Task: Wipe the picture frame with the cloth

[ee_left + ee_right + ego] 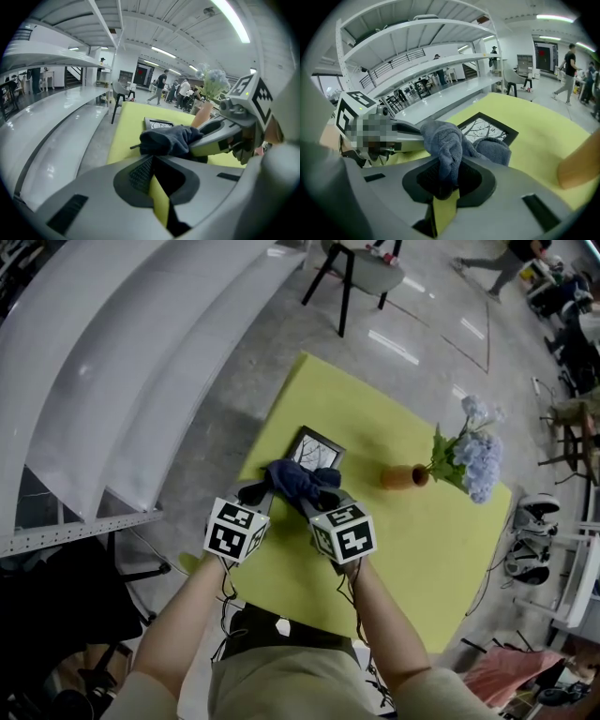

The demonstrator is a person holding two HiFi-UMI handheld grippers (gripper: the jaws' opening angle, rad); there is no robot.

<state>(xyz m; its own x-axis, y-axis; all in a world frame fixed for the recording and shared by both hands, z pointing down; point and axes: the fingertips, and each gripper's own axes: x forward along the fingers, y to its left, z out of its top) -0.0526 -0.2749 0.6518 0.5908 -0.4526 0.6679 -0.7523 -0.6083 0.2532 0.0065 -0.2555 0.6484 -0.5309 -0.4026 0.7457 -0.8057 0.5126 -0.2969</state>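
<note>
A dark blue cloth (298, 480) hangs bunched just above the near corner of a black picture frame (319, 446) that lies flat on the yellow table (412, 559). My right gripper (315, 502) is shut on the cloth (446, 140), whose fold runs down between its jaws (447, 165). My left gripper (258, 489) comes in from the left, jaws together, its tips against the cloth's left end (168, 139). Nothing shows inside its jaws (153, 159). The cloth hides part of the frame (487, 129).
An orange vase (405, 476) lies on its side right of the frame, with pale blue flowers (476, 457) spilling towards the table's right edge. White curved shelving (112, 381) runs along the left. A black chair (361, 268) stands beyond the table's far corner.
</note>
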